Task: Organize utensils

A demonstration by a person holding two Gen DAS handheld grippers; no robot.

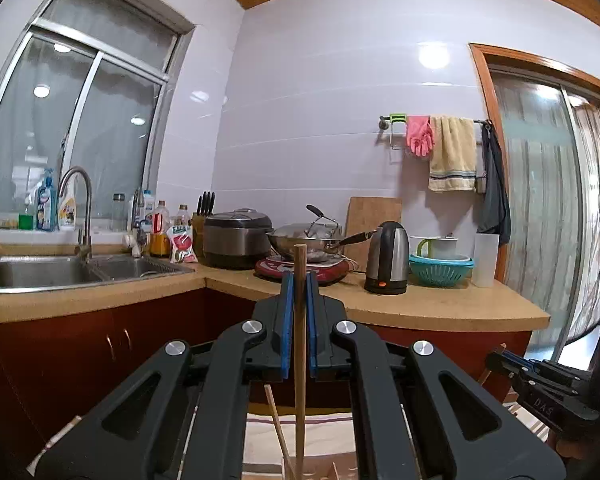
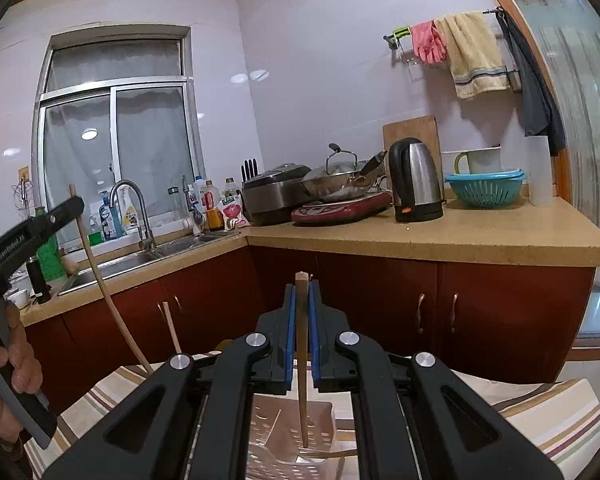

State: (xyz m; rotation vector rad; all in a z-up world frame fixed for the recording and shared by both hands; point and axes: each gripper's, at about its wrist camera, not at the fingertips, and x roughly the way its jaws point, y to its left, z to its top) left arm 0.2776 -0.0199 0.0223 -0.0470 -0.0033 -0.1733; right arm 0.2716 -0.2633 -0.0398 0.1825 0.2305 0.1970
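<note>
- Pointing level toward the kitchen corner, the left gripper (image 1: 299,280) is clamped on 1 upright wooden chopstick (image 1: 299,360), whose top end stands just above the blue pads (image 1: 287,320).
- That chopstick's lower end reaches down toward a holder at the bottom edge of the left wrist view, where a second stick (image 1: 278,428) leans beside it.
- Seen from the right wrist view, the person's left hand (image 2: 18,356) grips the left gripper's handle at the far left, with the held stick running down toward the striped cloth (image 2: 540,412).
- The right gripper (image 2: 301,286) also points forward and pinches another wooden chopstick (image 2: 302,360) upright between its blue pads.
- Its lower tip hangs inside the perforated white utensil basket (image 2: 268,436), which rests on the striped cloth.
- A thin stick lies across the basket's near side.
- Behind, the kitchen bench (image 2: 480,236) carries a kettle (image 2: 418,180) and a teal colander (image 2: 485,189).
</note>
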